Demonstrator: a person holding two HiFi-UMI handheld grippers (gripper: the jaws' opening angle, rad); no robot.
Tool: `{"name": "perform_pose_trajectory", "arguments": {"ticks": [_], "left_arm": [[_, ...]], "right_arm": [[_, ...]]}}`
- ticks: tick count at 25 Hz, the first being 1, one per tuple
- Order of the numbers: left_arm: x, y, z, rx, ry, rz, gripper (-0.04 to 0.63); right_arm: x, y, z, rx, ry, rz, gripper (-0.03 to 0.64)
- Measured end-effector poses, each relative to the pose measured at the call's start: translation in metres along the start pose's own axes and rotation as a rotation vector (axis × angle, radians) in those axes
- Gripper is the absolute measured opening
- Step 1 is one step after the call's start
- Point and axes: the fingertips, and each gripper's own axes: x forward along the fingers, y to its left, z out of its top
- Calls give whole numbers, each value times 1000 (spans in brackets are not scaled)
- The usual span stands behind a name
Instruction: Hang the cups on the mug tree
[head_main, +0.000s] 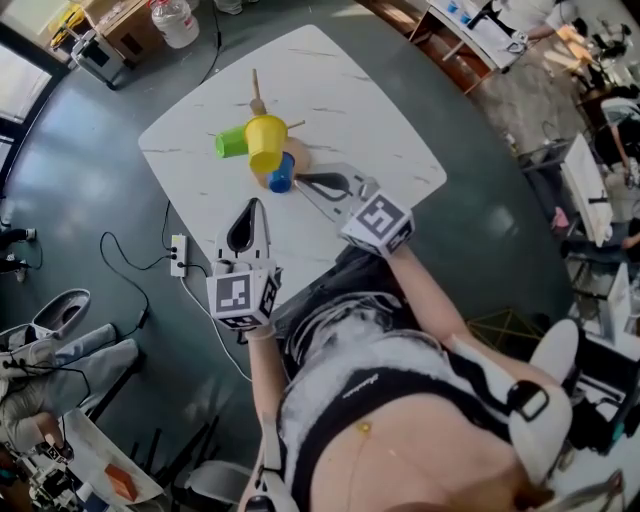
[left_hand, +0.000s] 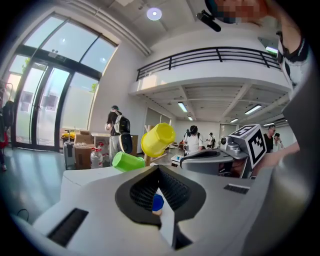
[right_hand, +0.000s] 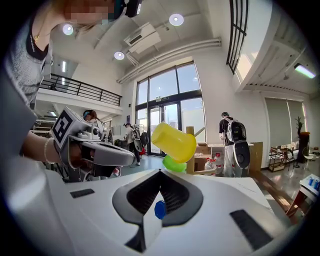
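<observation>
Both arms are reaching out over the white surface (head_main: 370, 110), each gripper pointing nearly level and slightly down at the tree (head_main: 256, 85). The left gripper (head_main: 254, 203) is hovering on the near side, well short of the cups, its jaws pressed together on nothing. The right gripper (head_main: 299, 180) is angling in from the right, its jaws also closed and empty, their tips sitting just beside the blue cup (head_main: 282, 176).

Three cups are showing, one of each colour. The yellow cup (head_main: 265, 140) is hanging tilted on a peg. The green cup (head_main: 231, 143) is sticking out to its left. The blue one is sitting low by the tree's base; whether it hangs there I cannot tell.
</observation>
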Motion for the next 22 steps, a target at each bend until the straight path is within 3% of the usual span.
{"name": "perform_pose_trajectory", "arguments": {"ticks": [5,11,22], "left_arm": [[3,-8,2,6,7,33,2],[12,-31,7,-11,1,101,2],[12,-93,22,-56,-59,215,2]], "right_arm": [[-3,-2,5,-12,-33,50,2],[-24,-10,0,-57,11,126,2],[-77,-20,7,-28,-44,222,2]]}}
